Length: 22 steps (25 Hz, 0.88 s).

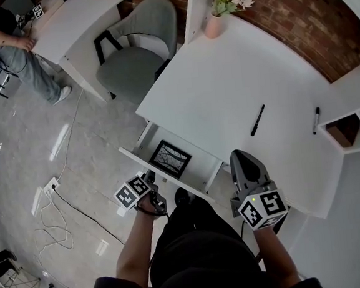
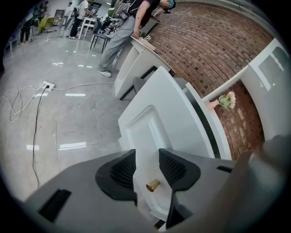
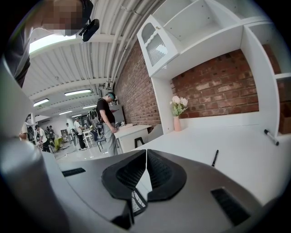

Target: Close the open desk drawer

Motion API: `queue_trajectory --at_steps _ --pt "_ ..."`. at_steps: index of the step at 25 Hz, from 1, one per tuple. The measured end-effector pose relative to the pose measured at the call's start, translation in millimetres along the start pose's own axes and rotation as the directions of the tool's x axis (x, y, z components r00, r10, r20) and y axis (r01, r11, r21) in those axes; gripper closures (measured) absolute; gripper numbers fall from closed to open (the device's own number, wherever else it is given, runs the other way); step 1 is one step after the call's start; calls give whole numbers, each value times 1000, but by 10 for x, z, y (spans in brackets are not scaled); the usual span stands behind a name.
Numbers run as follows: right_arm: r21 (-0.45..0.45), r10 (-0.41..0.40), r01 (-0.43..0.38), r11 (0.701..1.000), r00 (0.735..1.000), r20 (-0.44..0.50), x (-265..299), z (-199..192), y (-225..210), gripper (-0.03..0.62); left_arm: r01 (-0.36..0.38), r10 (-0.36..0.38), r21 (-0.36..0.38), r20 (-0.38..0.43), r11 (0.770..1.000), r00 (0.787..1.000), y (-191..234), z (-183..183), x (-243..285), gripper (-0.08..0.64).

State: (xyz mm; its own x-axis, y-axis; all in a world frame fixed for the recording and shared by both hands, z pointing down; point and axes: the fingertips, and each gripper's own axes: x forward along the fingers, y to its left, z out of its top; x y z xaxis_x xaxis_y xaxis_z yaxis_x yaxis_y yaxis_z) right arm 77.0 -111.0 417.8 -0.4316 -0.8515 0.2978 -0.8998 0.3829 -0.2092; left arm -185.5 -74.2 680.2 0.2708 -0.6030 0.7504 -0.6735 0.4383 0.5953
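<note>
The white desk has its drawer pulled out at the front left, with a framed picture lying inside. My left gripper is at the drawer's outer face. In the left gripper view the left gripper is open, its pads straddle the white drawer front, and the small brass knob sits in the gap, untouched. My right gripper hovers over the desk's front edge, right of the drawer. The right gripper is shut with nothing in it.
A black pen and a marker lie on the desk top, with a pink vase of flowers at its far corner. A grey chair stands beyond the drawer. Cables and a power strip lie on the floor to the left, and a person stands at another desk.
</note>
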Motion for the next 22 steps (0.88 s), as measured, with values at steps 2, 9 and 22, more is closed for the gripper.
queue_trajectory --at_steps 2,9,22 --pt "6 -5 5 1000 1000 -4 2 -24 -56 586 -1 1 6 -2 1000 1000 -52 13 48 391" --pt "12 1 -1 1000 1000 -15 68 -48 -132 586 -6 6 21 -20 1000 1000 -204 27 219 393" --pt "10 -11 11 1000 1000 -11 164 43 -311 586 6 -5 22 -25 1000 1000 -544 128 503 408"
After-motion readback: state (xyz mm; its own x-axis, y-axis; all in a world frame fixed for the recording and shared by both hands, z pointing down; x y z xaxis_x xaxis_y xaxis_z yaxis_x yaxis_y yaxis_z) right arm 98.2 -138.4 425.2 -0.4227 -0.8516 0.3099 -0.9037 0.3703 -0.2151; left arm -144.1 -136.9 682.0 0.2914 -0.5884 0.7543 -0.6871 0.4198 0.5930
